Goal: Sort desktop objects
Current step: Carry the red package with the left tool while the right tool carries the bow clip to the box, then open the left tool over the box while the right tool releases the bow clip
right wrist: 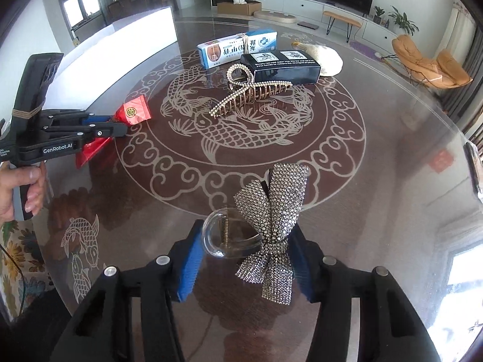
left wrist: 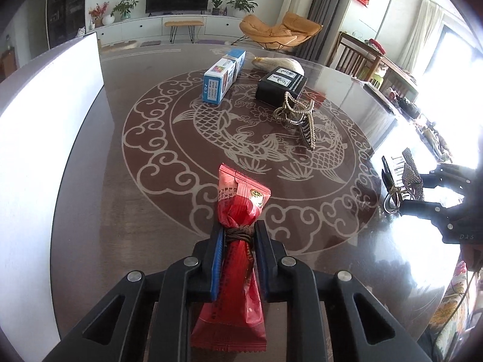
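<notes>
Red snack packet (left wrist: pixel 238 241), light and crinkly, sits pinched at its tied waist in the left gripper (left wrist: pixel 238 238) above the table (left wrist: pixel 151 181), while the right gripper (right wrist: pixel 246 247) clamps a sparkly bow clip (right wrist: pixel 271 220).

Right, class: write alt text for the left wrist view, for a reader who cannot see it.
The left gripper clamps a red snack packet above a dark round table with a fish pattern. Beyond lie a blue box, black box and pearl hair claw.

right gripper (right wrist: pixel 244 259): clamps rhinestone bow hair clip (right wrist: pixel 273 220) | left gripper (right wrist: pixel 120 126): grips red foil snack packet (right wrist: pixel 132 114) | pearl-studded claw clip (right wrist: pixel 247 93): mid-table
</notes>
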